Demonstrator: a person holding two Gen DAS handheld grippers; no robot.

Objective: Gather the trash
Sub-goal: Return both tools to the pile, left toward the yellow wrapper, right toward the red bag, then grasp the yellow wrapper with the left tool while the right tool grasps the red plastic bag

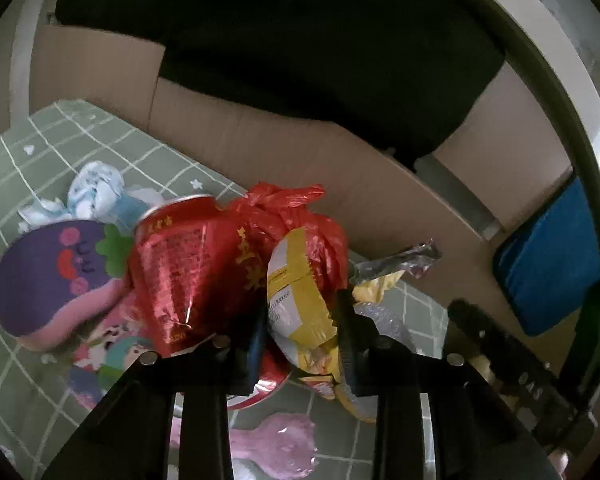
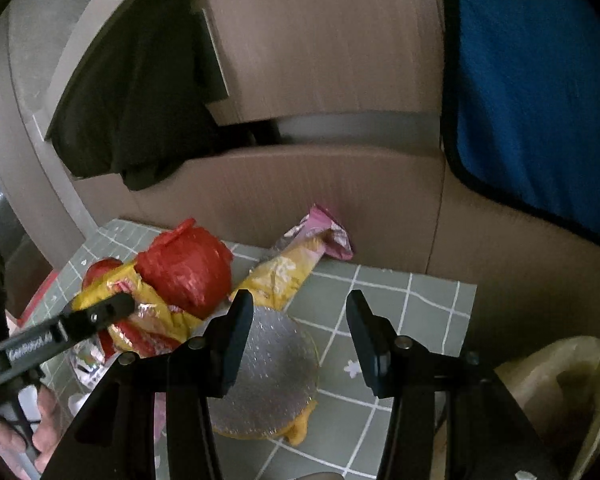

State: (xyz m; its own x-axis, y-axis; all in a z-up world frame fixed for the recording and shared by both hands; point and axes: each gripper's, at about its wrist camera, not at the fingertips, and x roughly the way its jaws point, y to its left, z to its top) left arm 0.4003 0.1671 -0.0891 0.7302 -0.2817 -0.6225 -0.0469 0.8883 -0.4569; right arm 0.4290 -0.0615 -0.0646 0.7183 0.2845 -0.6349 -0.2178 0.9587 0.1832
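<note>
One yellow snack packet (image 1: 300,300) bears unreadable printed text.

A counter (image 2: 420,320) covered in a green cloth with a white grid carries the clutter. A clear bubbled lid (image 2: 276,372) lies flat on it. Just behind the lid lies a crumpled yellow wrapper (image 2: 280,276); beside that sits a knotted red bag (image 2: 188,272). A purple plush (image 1: 52,280) lies beyond the bag.

Yellow Chinese characters on red can (image 1: 188,264), fine print there and on yellow wrapper (image 1: 300,304) unreadable
</note>
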